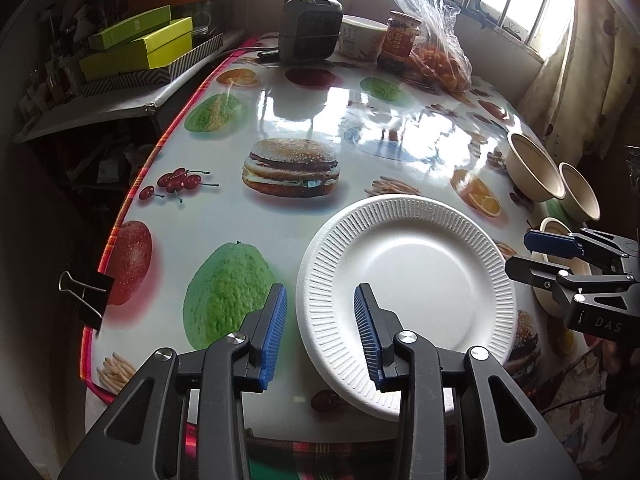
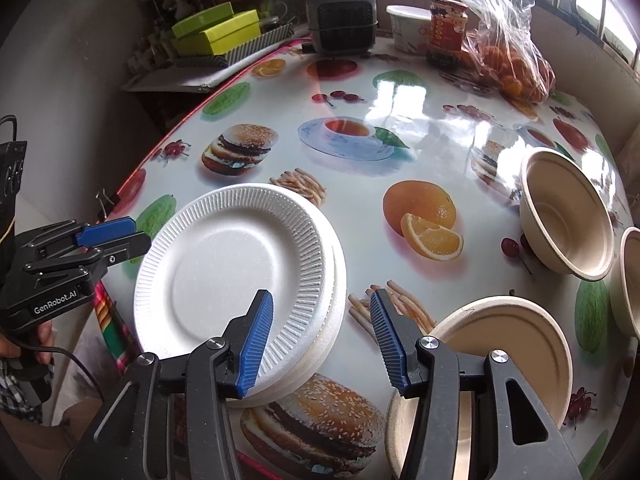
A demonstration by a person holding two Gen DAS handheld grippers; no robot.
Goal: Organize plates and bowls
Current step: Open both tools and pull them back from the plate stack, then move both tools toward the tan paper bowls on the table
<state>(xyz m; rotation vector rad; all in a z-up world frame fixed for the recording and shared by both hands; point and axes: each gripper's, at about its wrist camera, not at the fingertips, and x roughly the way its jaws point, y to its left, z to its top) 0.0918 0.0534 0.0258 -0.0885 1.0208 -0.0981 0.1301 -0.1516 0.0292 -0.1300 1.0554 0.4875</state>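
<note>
A stack of white foam plates [image 1: 408, 296] [image 2: 236, 276] lies near the front edge of the glossy food-print table [image 1: 304, 120]. My left gripper [image 1: 322, 334] stands open astride the stack's left rim, one pad over the plate, the pads not pressing. My right gripper [image 2: 322, 342] is open astride the right rim in the same way. Each gripper shows in the other's view: the right gripper [image 1: 560, 256] and the left gripper [image 2: 108, 236]. Beige plates [image 2: 504, 344] lie at the lower right, partly hidden by my right finger. Two beige bowls [image 2: 568, 216] [image 2: 632, 280] stand beyond.
At the table's far end stand a small grey heater [image 1: 312, 28], a white tub [image 1: 362, 36], a red-labelled jar [image 1: 402, 40] and a plastic bag of oranges [image 1: 440, 60]. A binder clip [image 1: 86, 292] grips the left edge. Green boxes [image 1: 152, 44] sit on a side shelf.
</note>
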